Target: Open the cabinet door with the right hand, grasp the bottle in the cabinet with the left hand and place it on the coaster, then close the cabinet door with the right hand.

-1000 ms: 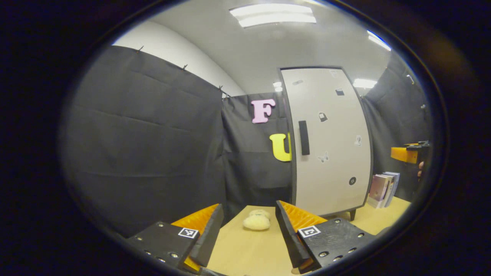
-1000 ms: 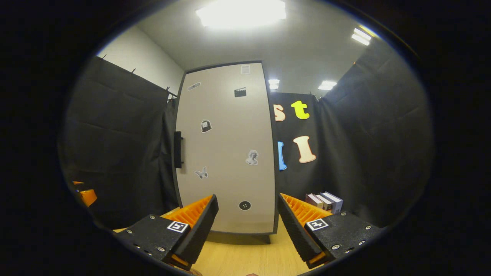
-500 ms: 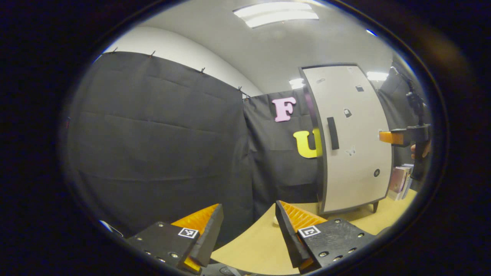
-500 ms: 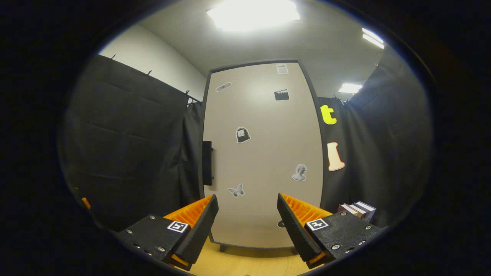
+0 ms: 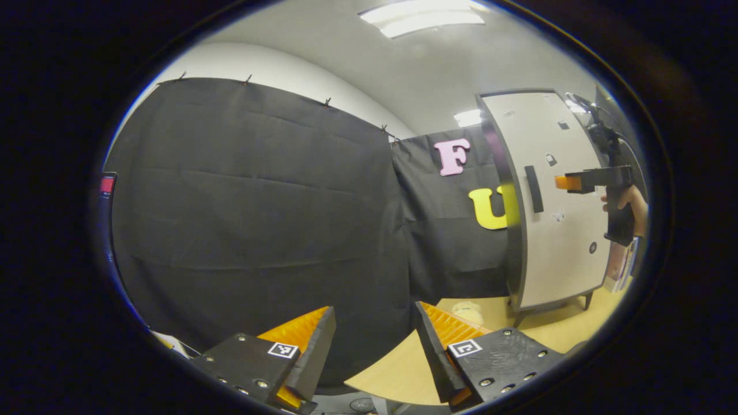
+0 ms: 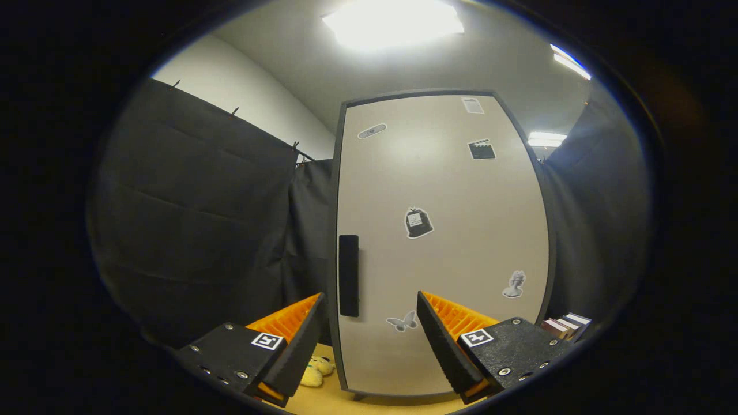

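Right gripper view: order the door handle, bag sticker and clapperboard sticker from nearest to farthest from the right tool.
1. Door handle, on the cabinet door's left edge, just above the right tool's left finger.
2. Bag sticker, mid-door, higher up.
3. Clapperboard sticker, near the door's top right.

This is a staged recording booth, not a lived-in home. Black cloth (image 5: 253, 190) pinned along its top edge hangs as walls, with a plain white room wall (image 5: 277, 63) and ceiling light panels (image 6: 392, 20) above it (office-style fittings). A lone cabinet (image 6: 444, 242) dotted with stickers stands on a light wooden tabletop (image 5: 553, 328), with a few books (image 6: 568, 325) beside it.
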Motion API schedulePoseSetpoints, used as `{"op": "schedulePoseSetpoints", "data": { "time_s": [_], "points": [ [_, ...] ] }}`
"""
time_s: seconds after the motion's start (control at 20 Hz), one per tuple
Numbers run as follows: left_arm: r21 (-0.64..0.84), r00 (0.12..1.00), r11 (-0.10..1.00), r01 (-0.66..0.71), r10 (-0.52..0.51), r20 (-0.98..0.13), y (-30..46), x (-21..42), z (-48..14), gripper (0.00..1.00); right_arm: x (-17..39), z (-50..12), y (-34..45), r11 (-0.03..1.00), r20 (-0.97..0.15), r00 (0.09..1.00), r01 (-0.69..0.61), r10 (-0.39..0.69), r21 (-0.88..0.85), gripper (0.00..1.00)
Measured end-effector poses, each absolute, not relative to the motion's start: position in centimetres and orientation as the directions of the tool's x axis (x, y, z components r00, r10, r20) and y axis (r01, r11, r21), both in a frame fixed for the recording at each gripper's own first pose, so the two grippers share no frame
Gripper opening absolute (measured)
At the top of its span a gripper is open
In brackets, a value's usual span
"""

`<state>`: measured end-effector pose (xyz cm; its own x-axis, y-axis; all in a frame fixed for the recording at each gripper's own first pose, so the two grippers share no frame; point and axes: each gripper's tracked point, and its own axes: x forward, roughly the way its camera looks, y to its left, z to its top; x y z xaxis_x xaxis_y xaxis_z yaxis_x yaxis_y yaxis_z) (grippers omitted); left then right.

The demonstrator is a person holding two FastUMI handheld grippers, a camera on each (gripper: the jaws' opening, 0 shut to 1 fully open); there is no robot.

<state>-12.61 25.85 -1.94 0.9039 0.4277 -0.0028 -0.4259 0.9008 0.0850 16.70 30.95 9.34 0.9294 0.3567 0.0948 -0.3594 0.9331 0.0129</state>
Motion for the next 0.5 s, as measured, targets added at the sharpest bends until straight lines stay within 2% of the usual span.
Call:
{"op": "schedulePoseSetpoints", "data": {
  "time_s": [0.25, 0.5],
  "points": [
    [0.074, 0.885, 0.883, -0.463, 0.466, -0.021, 28.5, -14.1, -3.1, 0.78, 20.4, 10.0, 34.1, 0.939, 0.060, 0.938, -0.343, 0.341, 0.022, 0.94],
    [0.082, 0.870, 0.868, -0.489, 0.492, -0.019, 30.2, -14.3, -3.4, 0.78, 24.2, 10.1, 36.6, 0.947, 0.016, 0.947, -0.320, 0.321, -0.020, 0.84]
  ]
}}
